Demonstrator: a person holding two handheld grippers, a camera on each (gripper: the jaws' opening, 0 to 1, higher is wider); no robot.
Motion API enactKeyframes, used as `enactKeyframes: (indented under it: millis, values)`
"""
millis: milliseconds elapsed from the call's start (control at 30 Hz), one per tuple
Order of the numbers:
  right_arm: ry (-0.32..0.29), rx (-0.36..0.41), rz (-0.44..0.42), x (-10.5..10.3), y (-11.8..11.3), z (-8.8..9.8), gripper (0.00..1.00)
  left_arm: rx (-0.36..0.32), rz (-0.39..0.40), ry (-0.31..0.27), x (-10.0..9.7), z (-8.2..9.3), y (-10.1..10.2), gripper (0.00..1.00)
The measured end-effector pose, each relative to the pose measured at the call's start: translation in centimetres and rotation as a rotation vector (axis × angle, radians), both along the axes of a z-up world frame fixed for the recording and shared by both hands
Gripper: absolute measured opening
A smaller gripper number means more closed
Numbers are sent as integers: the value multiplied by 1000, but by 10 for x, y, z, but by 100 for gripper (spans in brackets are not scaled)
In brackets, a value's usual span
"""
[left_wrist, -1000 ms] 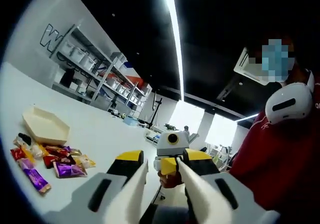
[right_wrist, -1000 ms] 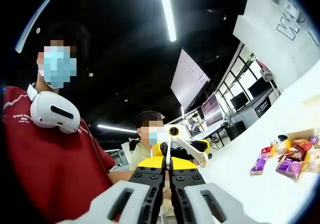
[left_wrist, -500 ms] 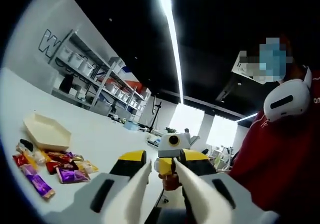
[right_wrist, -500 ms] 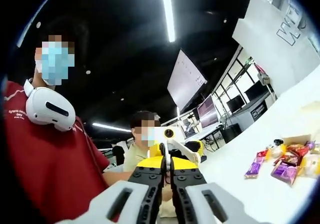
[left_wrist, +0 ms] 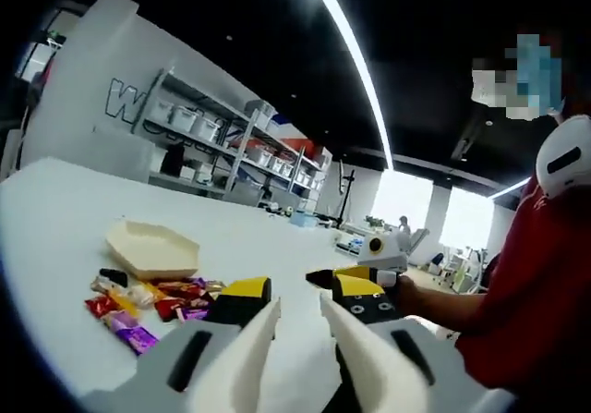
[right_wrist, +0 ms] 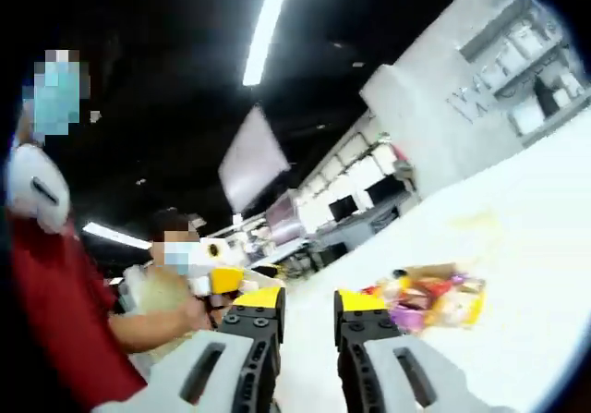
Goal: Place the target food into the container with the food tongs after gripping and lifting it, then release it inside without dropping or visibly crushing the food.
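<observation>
Left tongs [left_wrist: 297,309] with cream tapering blades on grey bodies, yellow-and-black blocks, right tongs [right_wrist: 307,302] black-ribbed with yellow caps, person's red top [left_wrist: 531,293], white headset [left_wrist: 563,157] at neck

Motion blur smears the snack packets [right_wrist: 429,297] beyond telling them apart.

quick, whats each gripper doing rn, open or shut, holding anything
Left gripper: open, holding nothing, above the white table.
Right gripper: open, nothing between its jaws, pointing towards the snack packets.
</observation>
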State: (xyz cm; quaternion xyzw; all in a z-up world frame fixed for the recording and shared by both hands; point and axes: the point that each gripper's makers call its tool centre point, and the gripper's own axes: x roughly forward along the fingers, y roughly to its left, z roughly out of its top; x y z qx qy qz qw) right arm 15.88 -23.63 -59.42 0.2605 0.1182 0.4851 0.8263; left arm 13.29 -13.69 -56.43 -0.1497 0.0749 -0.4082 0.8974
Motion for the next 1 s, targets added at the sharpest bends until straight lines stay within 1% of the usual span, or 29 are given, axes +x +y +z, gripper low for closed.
enactKeyframes:
  millis: [33, 67, 100, 133, 200, 233, 267, 300, 333, 367, 400, 433, 467, 533, 567, 600, 633, 700, 733, 767, 800, 867, 900, 1000]
  values:
    - [-46, -33, 24, -5, -2, -3, 4, 28, 27, -9, 4, -3, 3, 25]
    - [-65, -60, 13, -6, -4, -5, 1, 59, 48, -9, 8, -8, 6, 25]
    - [-68, -68, 7, -7, -6, -7, 1, 71, 68, -13, 11, -9, 9, 25]
    - [-56, -63, 7, -10, -8, -9, 1, 96, 108, -26, 16, -11, 15, 25]
    - [-31, -51, -2, -12, -12, -12, 2, 123, 141, -18, 22, -17, 22, 24]
    - [-23, -52, -13, -12, -14, -15, 1, 139, 185, -18, 26, -19, 28, 24]
    - [-21, -54, -21, -12, -16, -17, 0, 157, 200, 0, 29, -23, 32, 24]
    - [-20, -62, -25, -12, -17, -19, 0, 163, 234, -8, 32, -23, 38, 24]
    - [-12, -77, -31, -11, -18, -23, 0, 172, 278, -34, 37, -21, 45, 24]
    - [1, -102, -42, -10, -21, -28, 0, 178, 299, -31, 38, -23, 49, 24]
    - [2, -112, -44, -10, -22, -30, 0, 175, 319, -16, 40, -25, 53, 24]
    - [2, -112, -46, -10, -22, -30, 0, 174, 362, -1, 46, -29, 63, 24]
    - [10, -108, -50, -9, -23, -30, 0, 174, 386, 16, 50, -33, 70, 24]
    - [14, -96, -53, -7, -26, -30, 0, 163, 419, 37, 56, -39, 79, 24]
    - [17, -87, -56, -5, -27, -29, 0, 163, 429, 61, 58, -43, 82, 24]
    - [16, -76, -57, -6, -26, -26, 0, 174, 470, 84, 64, -51, 89, 25]
    - [14, -73, -55, -6, -26, -26, 0, 174, 483, 93, 66, -53, 91, 25]
    - [31, -15, -48, -5, -25, -18, 0, 203, 493, 101, 74, -62, 88, 25]
    - [31, -13, -46, -4, -26, -18, 0, 214, 499, 98, 76, -64, 88, 25]
    - [31, -5, -44, -2, -27, -16, 0, 219, 502, 114, 82, -72, 86, 25]
    - [29, -5, -44, -1, -27, -16, 0, 218, 498, 133, 83, -77, 85, 25]
    - [27, -5, -45, 0, -28, -16, 0, 215, 501, 135, 85, -82, 81, 25]
    - [27, -7, -44, 1, -29, -16, 0, 233, 502, 143, 87, -89, 80, 25]
    - [28, -10, -43, 3, -31, -18, 0, 277, 502, 129, 88, -93, 75, 25]
